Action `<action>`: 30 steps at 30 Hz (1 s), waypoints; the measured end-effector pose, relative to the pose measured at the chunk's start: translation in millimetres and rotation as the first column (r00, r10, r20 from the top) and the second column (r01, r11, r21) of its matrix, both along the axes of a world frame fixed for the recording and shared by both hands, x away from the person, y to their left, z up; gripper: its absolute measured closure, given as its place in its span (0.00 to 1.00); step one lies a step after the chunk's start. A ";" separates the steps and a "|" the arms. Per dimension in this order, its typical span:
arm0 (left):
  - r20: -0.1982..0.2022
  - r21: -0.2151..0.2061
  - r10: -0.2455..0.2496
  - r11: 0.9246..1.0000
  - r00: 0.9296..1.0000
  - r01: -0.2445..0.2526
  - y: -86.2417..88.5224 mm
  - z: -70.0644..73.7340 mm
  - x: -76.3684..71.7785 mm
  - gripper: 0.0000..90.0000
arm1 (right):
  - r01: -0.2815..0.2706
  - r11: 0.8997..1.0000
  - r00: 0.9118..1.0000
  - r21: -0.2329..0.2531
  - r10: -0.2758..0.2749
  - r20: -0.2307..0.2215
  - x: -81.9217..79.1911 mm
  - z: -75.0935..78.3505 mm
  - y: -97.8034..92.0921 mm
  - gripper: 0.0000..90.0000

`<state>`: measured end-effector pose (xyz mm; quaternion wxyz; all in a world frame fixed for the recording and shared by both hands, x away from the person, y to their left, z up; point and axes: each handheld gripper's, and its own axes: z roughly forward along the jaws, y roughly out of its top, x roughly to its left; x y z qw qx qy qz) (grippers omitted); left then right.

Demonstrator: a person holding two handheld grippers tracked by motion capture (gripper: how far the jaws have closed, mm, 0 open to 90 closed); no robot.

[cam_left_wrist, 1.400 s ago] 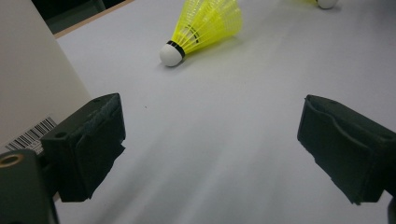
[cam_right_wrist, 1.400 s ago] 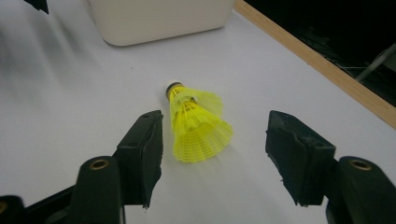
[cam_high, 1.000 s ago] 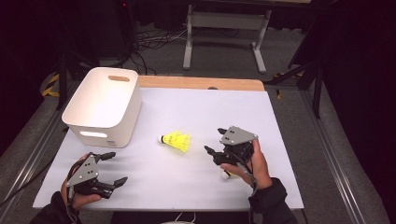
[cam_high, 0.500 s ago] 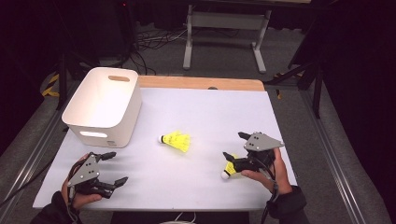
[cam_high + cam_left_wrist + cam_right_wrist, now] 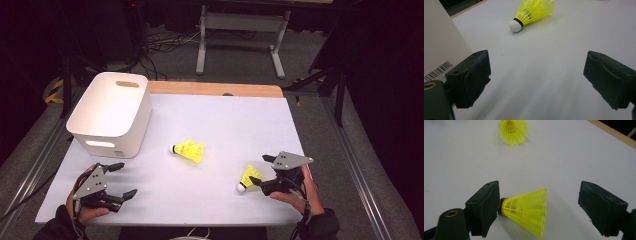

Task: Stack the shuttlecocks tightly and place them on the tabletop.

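Note:
Two yellow shuttlecocks with white cork tips lie on the white table point(image 5: 225, 125). One shuttlecock point(image 5: 189, 150) point(image 5: 534, 11) point(image 5: 513, 130) rests near the table's middle. The other shuttlecock point(image 5: 248, 178) point(image 5: 529, 207) lies on its side at the front right, between the jaws of my right gripper point(image 5: 260, 170) point(image 5: 539, 207). Those jaws stand wide apart, and the cork end sits against the left jaw in the right gripper view. At the front left, my left gripper point(image 5: 125, 179) point(image 5: 536, 80) is open and holds nothing, pointing toward the middle shuttlecock.
A white bin point(image 5: 110, 115) point(image 5: 439, 45) with a handle slot stands at the back left, close beside my left gripper. A wooden strip point(image 5: 215, 89) runs along the table's far edge. Metal frames and cables stand on the floor beyond.
My right gripper has moved right and toward the table's front edge. A second shuttlecock has come into view at its jaws. The left gripper has stayed put.

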<state>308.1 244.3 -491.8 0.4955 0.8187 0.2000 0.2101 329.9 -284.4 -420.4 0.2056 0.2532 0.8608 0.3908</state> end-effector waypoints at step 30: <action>0.003 0.017 -0.002 1.000 1.000 0.002 -0.2 0.4 -1.0 0.09 | -0.116 0.988 0.984 -0.101 0.101 -0.145 2.8 -40.1 -6.4 0.47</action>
